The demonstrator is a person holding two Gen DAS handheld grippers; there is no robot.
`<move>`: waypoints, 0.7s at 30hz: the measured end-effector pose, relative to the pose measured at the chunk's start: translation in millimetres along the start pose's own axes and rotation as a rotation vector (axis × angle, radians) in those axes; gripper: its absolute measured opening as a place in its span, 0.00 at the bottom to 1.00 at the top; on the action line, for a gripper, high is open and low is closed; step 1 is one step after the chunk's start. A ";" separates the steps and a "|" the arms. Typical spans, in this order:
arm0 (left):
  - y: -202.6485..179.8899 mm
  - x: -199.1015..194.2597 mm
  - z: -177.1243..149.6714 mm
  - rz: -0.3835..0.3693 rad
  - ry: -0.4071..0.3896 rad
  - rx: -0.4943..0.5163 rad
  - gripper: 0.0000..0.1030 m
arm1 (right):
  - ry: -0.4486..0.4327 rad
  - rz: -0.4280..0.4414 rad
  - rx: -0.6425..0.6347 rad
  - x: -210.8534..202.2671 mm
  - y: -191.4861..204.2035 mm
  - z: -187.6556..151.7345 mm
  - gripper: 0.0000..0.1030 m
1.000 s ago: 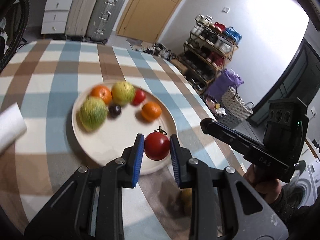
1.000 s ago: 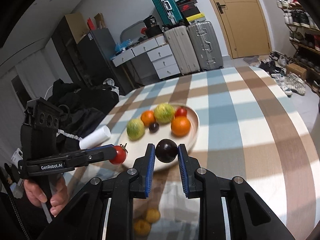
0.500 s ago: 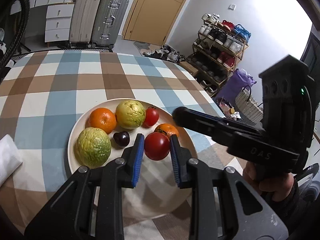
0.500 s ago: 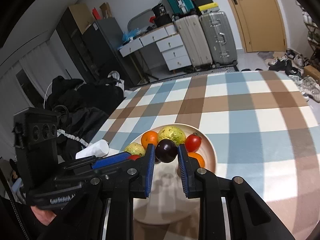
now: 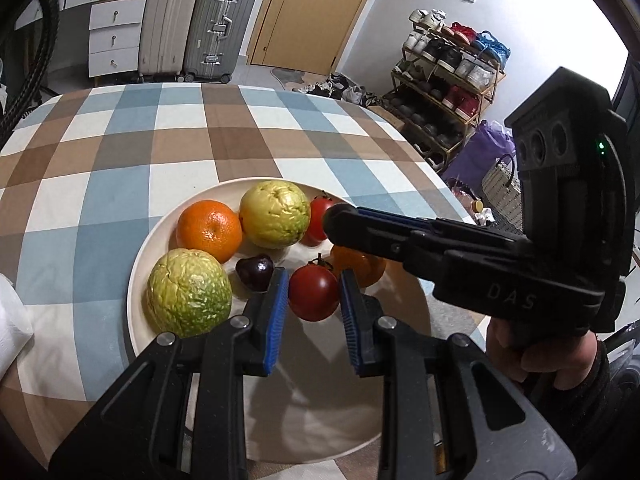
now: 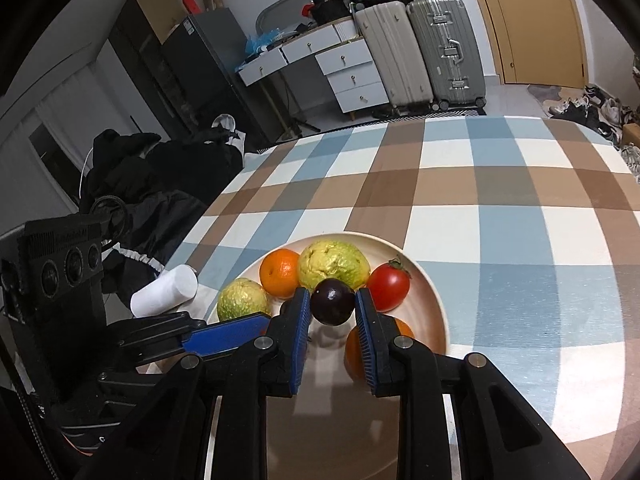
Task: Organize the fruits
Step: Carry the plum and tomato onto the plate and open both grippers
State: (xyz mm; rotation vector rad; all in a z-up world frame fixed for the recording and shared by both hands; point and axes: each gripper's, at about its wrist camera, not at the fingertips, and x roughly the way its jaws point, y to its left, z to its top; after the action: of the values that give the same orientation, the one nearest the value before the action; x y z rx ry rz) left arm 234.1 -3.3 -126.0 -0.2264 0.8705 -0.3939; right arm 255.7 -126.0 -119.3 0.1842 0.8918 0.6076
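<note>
A cream plate (image 5: 404,344) on the checked tablecloth holds two green-yellow guavas (image 5: 188,292) (image 5: 275,214), two oranges (image 5: 209,230) (image 5: 360,268), a red tomato (image 5: 316,222) and a dark plum (image 5: 255,272). My left gripper (image 5: 314,294) is shut on a red tomato (image 5: 313,292) over the plate's middle. My right gripper (image 6: 332,308) is shut on a dark plum (image 6: 332,301) just above the plate (image 6: 434,300), in front of a guava (image 6: 332,264). The right gripper's body (image 5: 460,256) crosses the left wrist view above the plate's right side.
A white paper roll (image 6: 166,296) lies left of the plate near the table edge. The checked tablecloth (image 6: 500,208) stretches beyond the plate. Suitcases (image 5: 196,24), drawers, a door and a shoe rack (image 5: 444,80) stand behind the table.
Both grippers have moved in over the plate with their fruits and lowered toward it. The right gripper has swung across above the plate's right side in the left wrist view.
</note>
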 end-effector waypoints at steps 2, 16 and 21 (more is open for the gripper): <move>1.4 2.8 0.9 0.000 0.001 -0.004 0.23 | 0.004 -0.003 0.000 2.6 -0.1 -0.2 0.23; -2.8 -7.9 4.6 0.015 -0.009 -0.016 0.27 | -0.067 -0.022 0.020 -23.9 0.9 -1.4 0.38; -12.1 -33.7 -0.1 0.049 -0.041 -0.004 0.38 | -0.150 -0.044 0.030 -64.0 6.4 -14.4 0.51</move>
State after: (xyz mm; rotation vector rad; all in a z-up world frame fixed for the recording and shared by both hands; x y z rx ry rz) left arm 211.6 0.1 -98.4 -0.2157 0.8354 -0.3410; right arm 211.5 -158.4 -82.7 0.2336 0.7582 0.5326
